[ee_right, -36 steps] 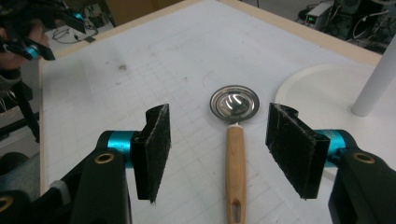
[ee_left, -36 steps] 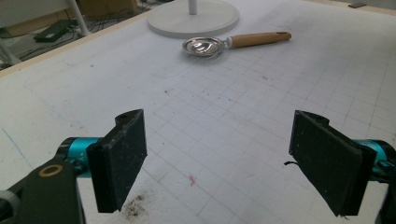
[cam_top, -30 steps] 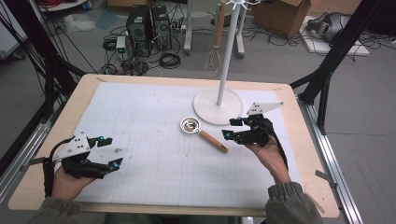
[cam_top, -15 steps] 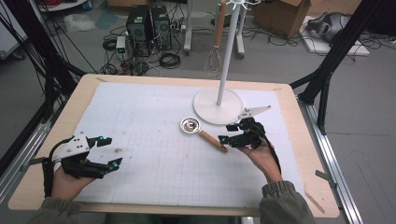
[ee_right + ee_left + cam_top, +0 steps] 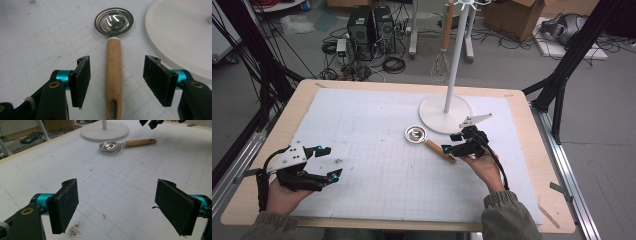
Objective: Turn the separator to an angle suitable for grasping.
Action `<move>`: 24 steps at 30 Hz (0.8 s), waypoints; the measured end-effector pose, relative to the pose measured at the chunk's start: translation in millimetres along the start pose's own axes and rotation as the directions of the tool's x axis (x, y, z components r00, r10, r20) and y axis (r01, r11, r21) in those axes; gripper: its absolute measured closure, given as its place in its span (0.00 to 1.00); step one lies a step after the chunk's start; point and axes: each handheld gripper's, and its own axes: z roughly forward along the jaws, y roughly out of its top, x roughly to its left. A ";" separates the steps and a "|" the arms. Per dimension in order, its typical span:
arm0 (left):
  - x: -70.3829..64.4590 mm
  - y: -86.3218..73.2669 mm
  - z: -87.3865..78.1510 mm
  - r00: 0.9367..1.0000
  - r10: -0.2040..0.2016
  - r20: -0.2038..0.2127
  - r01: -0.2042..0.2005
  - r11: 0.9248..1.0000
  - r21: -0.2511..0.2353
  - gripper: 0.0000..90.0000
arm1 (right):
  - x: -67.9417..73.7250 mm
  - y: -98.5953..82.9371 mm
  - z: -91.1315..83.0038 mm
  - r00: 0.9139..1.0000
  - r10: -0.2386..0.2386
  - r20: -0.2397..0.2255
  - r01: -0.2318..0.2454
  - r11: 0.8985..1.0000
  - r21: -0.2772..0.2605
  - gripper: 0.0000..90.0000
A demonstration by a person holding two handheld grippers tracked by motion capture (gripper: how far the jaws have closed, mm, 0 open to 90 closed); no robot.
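Note:
A metal strainer spoon with a wooden handle (image 5: 432,145) (image 5: 114,72) (image 5: 127,143) lies flat on the white gridded mat (image 5: 377,150), its round bowl (image 5: 113,21) pointing away from the right hand. My right gripper (image 5: 453,143) (image 5: 117,80) is open, its two pads standing on either side of the handle's end without touching it. My left gripper (image 5: 328,162) (image 5: 117,207) rests open near the mat's front left corner, nothing between its pads.
A white stand with a round base (image 5: 445,113) (image 5: 180,37) and a tall pole sits just behind the spoon; a whisk (image 5: 443,45) hangs from its top. The table's wooden edge (image 5: 267,150) borders the mat. Cables and boxes lie on the floor beyond.
My right gripper has moved left and toward the spoon, coming down so its pads now straddle the handle's end. The left gripper has stayed put.

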 end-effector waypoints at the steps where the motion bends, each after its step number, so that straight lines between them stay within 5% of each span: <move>1: 0.0 0.0 -0.3 1.000 -0.001 0.000 0.001 1.000 0.001 0.22 | 0.7 -0.2 1.6 1.000 0.003 0.000 -0.003 1.000 0.007 0.43; 15: -0.4 -0.2 -2.6 1.000 0.000 -0.002 0.000 1.000 0.000 0.22 | 6.8 -5.4 22.7 1.000 -0.027 -0.002 0.027 0.997 0.071 0.56; 22: -0.4 0.2 -3.5 1.000 0.005 -0.004 -0.005 1.000 -0.002 0.22 | 7.2 -6.6 20.7 0.999 -0.032 0.014 0.031 0.997 0.070 0.57; 24: -0.5 0.0 -3.5 1.000 0.000 -0.006 0.000 1.000 -0.002 0.22 | 8.4 -12.3 18.7 0.998 -0.048 0.037 0.047 0.998 0.030 0.60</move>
